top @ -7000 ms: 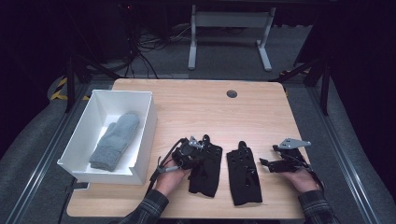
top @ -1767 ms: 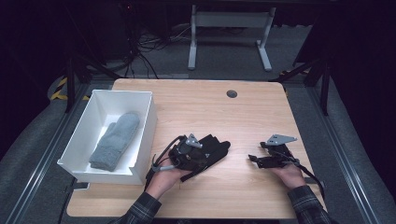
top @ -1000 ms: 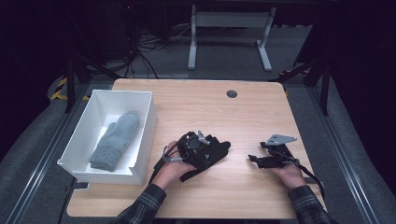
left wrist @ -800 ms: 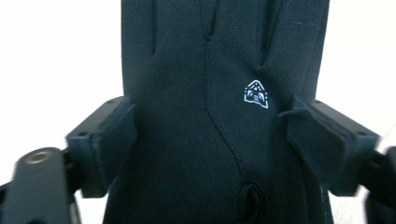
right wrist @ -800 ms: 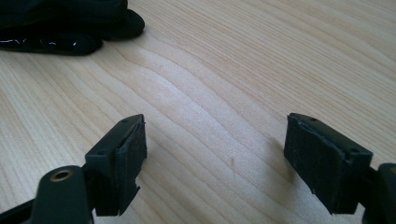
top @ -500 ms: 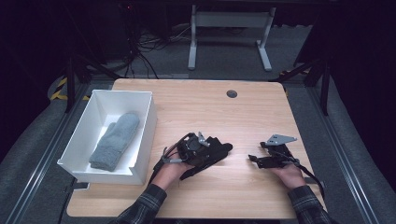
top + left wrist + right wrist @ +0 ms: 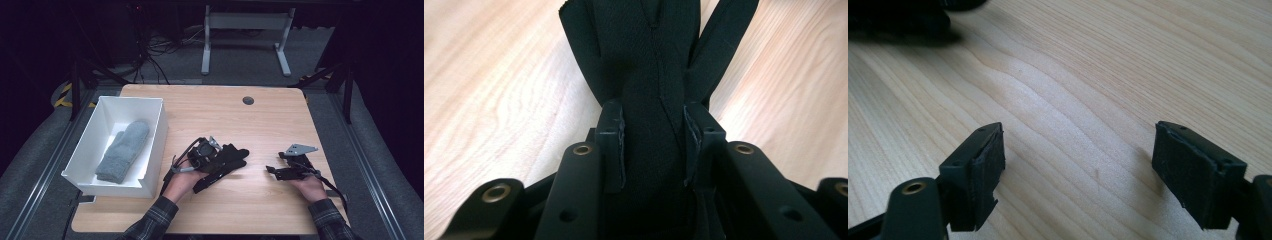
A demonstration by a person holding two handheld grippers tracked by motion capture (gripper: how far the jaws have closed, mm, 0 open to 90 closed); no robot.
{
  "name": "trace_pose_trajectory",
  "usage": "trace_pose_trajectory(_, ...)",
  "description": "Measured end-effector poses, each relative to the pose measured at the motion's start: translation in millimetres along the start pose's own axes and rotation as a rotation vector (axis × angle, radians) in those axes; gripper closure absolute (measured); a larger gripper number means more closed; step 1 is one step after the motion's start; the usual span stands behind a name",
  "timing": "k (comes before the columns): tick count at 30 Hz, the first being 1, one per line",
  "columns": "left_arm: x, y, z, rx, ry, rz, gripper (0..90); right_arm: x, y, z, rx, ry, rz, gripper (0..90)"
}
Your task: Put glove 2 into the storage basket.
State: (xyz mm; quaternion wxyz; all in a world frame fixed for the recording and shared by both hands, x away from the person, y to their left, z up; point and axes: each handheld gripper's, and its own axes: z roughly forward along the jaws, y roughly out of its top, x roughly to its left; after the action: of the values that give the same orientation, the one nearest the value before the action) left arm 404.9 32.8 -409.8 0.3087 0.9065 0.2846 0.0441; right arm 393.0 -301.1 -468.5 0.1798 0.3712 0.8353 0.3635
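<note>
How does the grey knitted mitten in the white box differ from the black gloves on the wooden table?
The grey knitted mitten is pale and fuzzy; the black gloves are dark and smooth. The mitten lies flat and alone in the white box; the gloves are bunched together, clamped in the left tool. The mitten hides its fingers; the gloves show separate ones. Both are handwear.

Right gripper (image 7: 1078, 170) jaws wide apart over bare wooden table (image 7: 1088, 75), nothing between.

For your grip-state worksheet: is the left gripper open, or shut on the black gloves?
Shut on the black gloves: the left gripper has just been closing, and both pads press the fabric.
</note>
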Motion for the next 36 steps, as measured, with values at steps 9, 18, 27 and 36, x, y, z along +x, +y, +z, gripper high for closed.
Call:
trace_pose_trajectory(9,-0.3,17.5,-46.1,-0.048,-0.004,-0.035,66.2,0.0,0.0,0.0,0.0,0.0,0.0,21.9)
trace_pose_trajectory(18,8.0,29.5,-93.8,-0.05,0.031,-0.052,66.2,0.0,0.0,0.0,0.0,0.0,0.0,21.9)
trace_pose_trajectory(27,34.0,30.6,-148.2,-0.084,0.079,-0.1,66.0,0.0,0.0,0.0,0.0,0.0,0.0,21.9)
trace_pose_trajectory(36,71.9,8.0,-203.5,-0.127,0.192,-0.203,66.0,0.0,0.0,0.0,0.0,0.0,0.0,21.9)
